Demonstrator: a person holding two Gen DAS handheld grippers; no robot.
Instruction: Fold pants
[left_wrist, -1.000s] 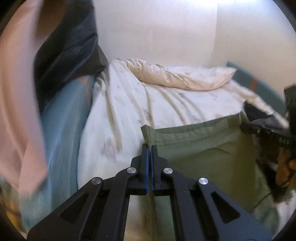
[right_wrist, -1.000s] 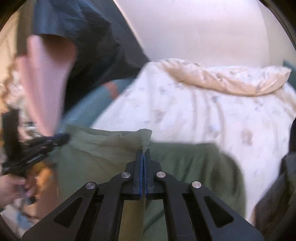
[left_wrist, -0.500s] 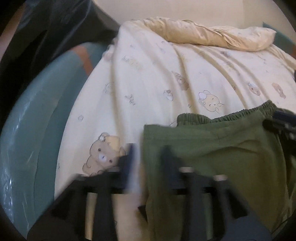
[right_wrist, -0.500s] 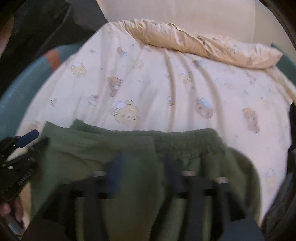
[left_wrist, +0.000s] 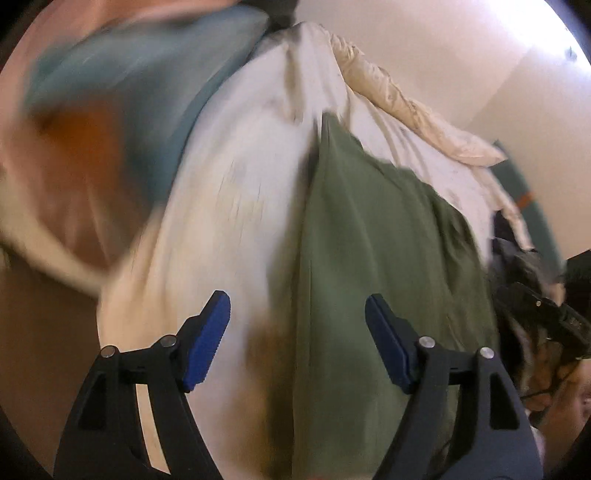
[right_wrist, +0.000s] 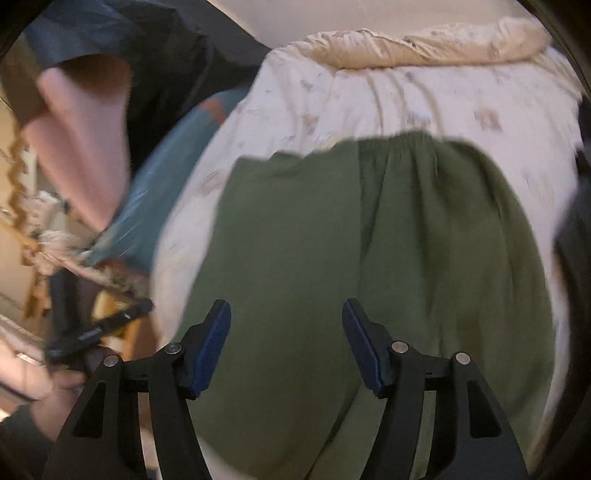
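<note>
Our left claw (left_wrist: 297, 341) has just been opening and now stands wide with nothing between its pads; our right claw (right_wrist: 286, 345) is likewise open and empty. The green pants (right_wrist: 369, 258) lie spread on the bed (right_wrist: 424, 99) just ahead of and below both claws, the waistband at the far edge. One lengthwise fold looks done, judging by the layered cloth; we reckon a crosswise fold or two remains. The bed wears a cream sheet printed with small bears, a rumpled blanket (right_wrist: 424, 44) at its far end, a teal edge to the left, and pale walls behind.
</note>
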